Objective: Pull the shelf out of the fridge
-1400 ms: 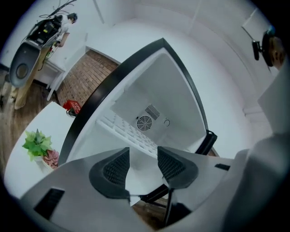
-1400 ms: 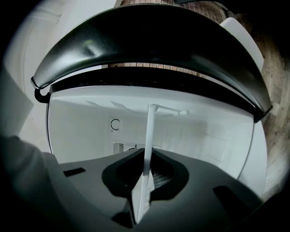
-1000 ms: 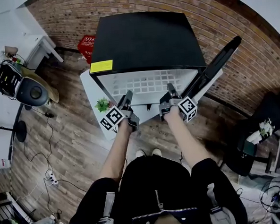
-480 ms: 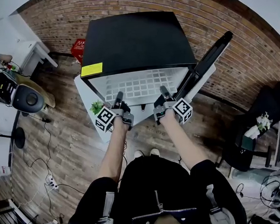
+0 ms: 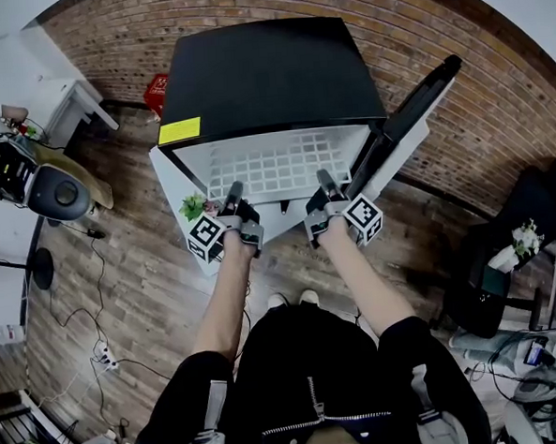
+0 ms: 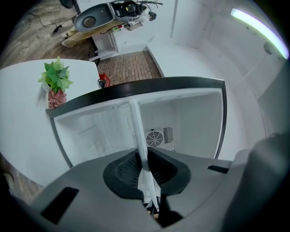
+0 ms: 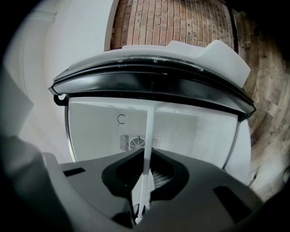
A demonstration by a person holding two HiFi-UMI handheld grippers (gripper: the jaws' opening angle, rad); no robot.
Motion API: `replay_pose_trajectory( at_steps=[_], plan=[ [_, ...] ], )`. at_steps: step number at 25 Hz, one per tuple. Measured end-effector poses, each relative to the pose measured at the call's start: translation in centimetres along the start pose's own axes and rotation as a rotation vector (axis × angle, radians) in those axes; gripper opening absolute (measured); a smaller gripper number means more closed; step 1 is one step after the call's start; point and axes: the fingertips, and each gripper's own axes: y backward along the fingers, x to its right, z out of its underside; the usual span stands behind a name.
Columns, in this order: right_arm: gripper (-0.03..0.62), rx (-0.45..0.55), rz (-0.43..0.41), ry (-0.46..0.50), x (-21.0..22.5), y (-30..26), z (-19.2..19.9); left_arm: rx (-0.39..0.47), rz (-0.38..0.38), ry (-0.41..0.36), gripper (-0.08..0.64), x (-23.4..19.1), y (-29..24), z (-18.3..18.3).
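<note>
Brick wall [image 5: 457, 74] and a wooden floor [image 5: 121, 263] lie around a small fridge [image 5: 269, 76] with a black top. Its door [image 5: 412, 114] hangs open, off to the right of the right gripper [image 5: 324, 180]. The white wire shelf [image 5: 275, 172] lies flat in the fridge, with its front edge facing the person. Both grippers point level at that edge, side by side, with a gap between them.

The left gripper [image 5: 233, 191] has just been closing its jaws, and now they pinch the shelf's front edge. In the left gripper view the shelf is a thin white strip that runs straight out from between the two dark pads. The right gripper pinches the same edge too. In the right gripper view the shelf is a thin white line held between its jaws, which are nearly together.

Past each gripper is the white inside of the fridge, with a round fan grille [image 6: 154, 137] on the back wall. To the left of the left gripper sits a small green plant [image 5: 194, 208] in a pot — it stands on a white table [image 5: 177, 180] just beside the fridge. A yellow sticker [image 5: 179, 131] is on the fridge top, ahead of the left gripper and a bit to its left.
</note>
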Motion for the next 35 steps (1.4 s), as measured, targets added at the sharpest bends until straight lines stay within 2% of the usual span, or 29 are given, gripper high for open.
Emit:
replay_pose_trajectory(
  at_steps=[11, 23, 35],
  plan=[
    [0.034, -0.042, -0.014, -0.009, -0.7, 0.8, 0.4, 0.044, 0.003, 0.085, 0.040, 0.3, 1.0, 0.2],
    [0.035, -0.088, -0.026, 0.000, -0.6, 3.2, 1.4, 0.071, 0.006, 0.096, 0.038, 0.2, 3.8, 1.2],
    [0.037, -0.064, -0.024, 0.004, -0.9, 6.0, 1.9, 0.048, 0.019, 0.108, 0.038, 0.9, 6.3, 2.6]
  ],
)
